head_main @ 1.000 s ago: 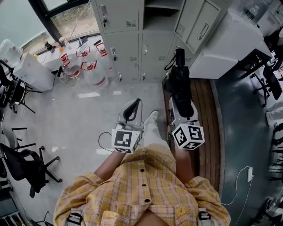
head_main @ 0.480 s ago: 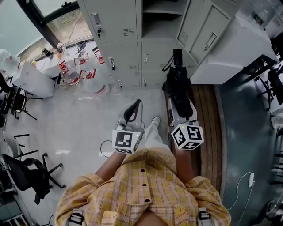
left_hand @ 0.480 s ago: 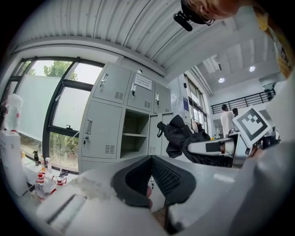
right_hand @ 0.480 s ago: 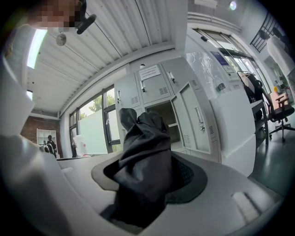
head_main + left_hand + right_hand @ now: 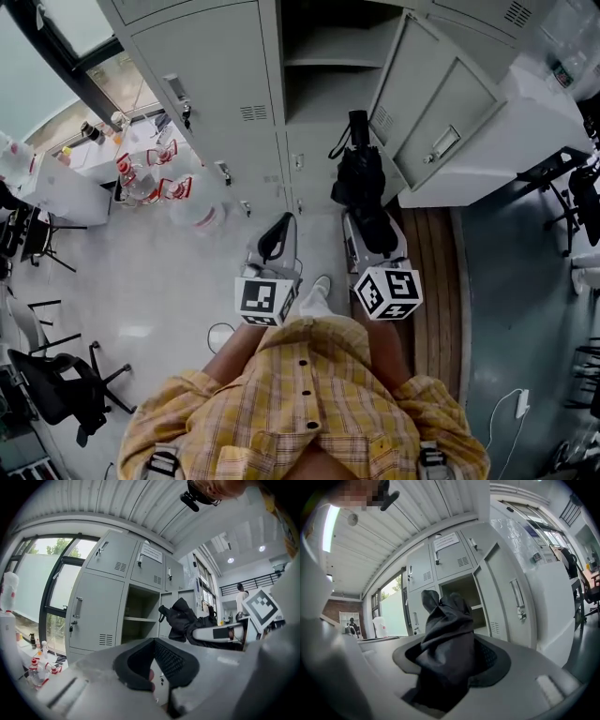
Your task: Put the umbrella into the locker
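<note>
Note the white paper label [image 5: 151, 552] on an upper locker door; its print is too small to read. The bottles [image 5: 150, 176] on the floor at the far left carry red-and-white labels, also unreadable. Each marker cube [image 5: 262, 298] shows only black-and-white square patterns and no lettering. You hold both grippers side by side in front of your torso, roughly level, with forearms extended and both pointing far toward the lockers. The left gripper [image 5: 281, 234] is empty, and its black pads appear to meet at the tips. The right gripper [image 5: 367, 246] has its jaws spread around the folded black umbrella [image 5: 445, 639] and clamped on its fabric. The umbrella lies along those jaws, its far end directed at the open locker compartment [image 5: 323, 56] but outside it. The compartment door [image 5: 431, 122] stands swung out to the right.
</note>
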`<control>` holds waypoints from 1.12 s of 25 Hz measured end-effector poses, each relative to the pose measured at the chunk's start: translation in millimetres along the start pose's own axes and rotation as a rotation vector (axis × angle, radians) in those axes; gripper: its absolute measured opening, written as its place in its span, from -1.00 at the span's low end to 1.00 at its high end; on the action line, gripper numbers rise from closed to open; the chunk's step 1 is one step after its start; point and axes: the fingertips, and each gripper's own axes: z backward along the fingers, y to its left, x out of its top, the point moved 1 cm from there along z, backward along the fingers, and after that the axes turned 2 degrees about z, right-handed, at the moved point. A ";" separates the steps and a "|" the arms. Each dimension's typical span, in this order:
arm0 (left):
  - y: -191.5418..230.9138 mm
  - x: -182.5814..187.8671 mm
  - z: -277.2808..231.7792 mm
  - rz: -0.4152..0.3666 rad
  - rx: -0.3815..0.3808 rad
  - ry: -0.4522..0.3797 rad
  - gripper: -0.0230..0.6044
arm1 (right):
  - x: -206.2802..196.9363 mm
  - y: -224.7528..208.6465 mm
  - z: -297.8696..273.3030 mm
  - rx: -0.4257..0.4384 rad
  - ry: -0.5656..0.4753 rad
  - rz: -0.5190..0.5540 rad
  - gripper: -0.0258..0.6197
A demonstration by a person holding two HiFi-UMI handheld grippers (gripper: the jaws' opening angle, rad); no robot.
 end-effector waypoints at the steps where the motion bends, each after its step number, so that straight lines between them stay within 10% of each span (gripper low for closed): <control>1: 1.1 1.4 -12.3 -0.002 0.000 0.001 -0.94 | 1.5 -7.4 -9.7 0.001 0.003 -0.004 -0.19; 28: 46.1 -14.0 -155.9 0.005 0.058 0.032 -0.94 | -16.3 -76.2 -160.3 0.053 0.122 0.016 -0.19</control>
